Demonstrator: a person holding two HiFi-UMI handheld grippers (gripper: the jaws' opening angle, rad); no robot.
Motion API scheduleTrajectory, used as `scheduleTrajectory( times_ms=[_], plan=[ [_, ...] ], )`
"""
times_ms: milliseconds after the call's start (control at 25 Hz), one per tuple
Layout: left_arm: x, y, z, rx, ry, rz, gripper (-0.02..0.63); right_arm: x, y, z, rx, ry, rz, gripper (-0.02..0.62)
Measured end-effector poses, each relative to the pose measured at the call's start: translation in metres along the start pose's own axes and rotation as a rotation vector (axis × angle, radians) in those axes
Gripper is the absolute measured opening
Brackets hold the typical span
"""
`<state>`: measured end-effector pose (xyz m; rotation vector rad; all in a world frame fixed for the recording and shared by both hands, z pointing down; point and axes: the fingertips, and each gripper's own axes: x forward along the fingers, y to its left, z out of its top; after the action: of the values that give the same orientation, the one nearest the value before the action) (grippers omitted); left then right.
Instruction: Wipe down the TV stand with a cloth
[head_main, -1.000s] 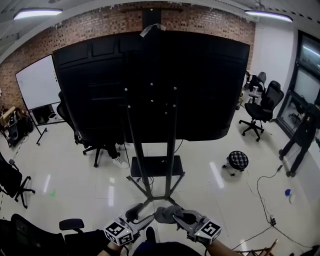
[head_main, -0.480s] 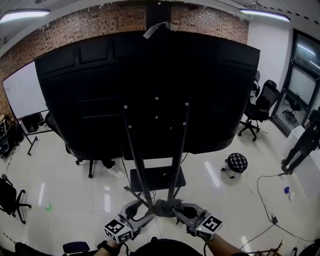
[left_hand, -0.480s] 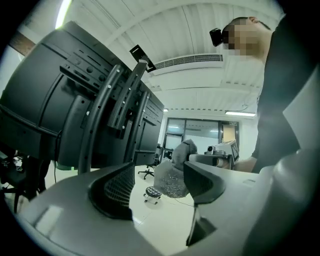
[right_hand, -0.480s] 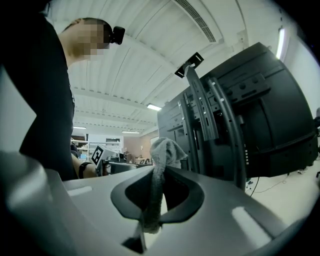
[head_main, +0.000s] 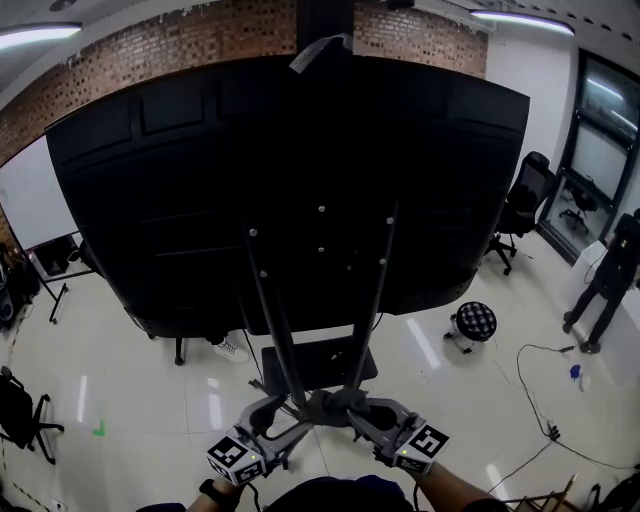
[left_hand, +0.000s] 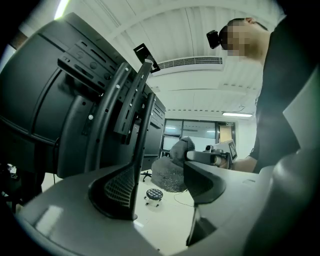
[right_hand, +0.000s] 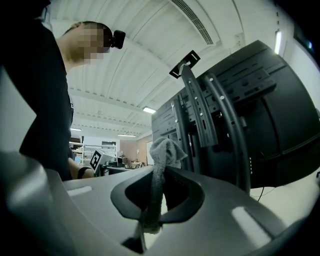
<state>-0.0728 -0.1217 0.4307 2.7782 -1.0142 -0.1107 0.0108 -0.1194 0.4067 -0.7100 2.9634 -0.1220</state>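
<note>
We've closed in over the last second: the TV stand (head_main: 272, 330) uprights now rise just beyond both grippers, and the screen (head_main: 190, 200) back fills the view. No wiping yet; we judge first contact is close. Right gripper (right_hand: 157, 202) is clamped on the grey cloth (head_main: 328, 404), bunched near-centre by the stand's lower struts. Left gripper (left_hand: 161, 195) is empty with its jaws apart, just left of the cloth. Both are held low, angled inward toward the uprights.
</note>
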Motion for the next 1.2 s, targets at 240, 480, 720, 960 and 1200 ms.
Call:
scheduleTrajectory(
  times_ms=[240,480,720,960,1200],
  plan=[
    [0.020,0.011,0.033,0.058,-0.037,0.015,0.330,0.012,-0.023,0.047,-0.117,-0.042,0.040,0.017],
    [0.040,0.016,0.089,0.132,-0.121,0.020,0.328,0.022,-0.047,0.116,-0.258,-0.106,0.074,0.017],
    [0.051,0.015,0.160,0.260,-0.205,0.010,0.327,0.033,-0.061,0.179,-0.412,-0.143,0.083,0.017],
    [0.057,0.008,0.247,0.387,-0.297,-0.016,0.324,0.049,-0.068,0.249,-0.575,-0.177,0.091,0.017],
    [0.071,-0.004,0.325,0.545,-0.347,-0.025,0.318,0.065,-0.085,0.338,-0.751,-0.213,0.057,0.017]
  ],
)
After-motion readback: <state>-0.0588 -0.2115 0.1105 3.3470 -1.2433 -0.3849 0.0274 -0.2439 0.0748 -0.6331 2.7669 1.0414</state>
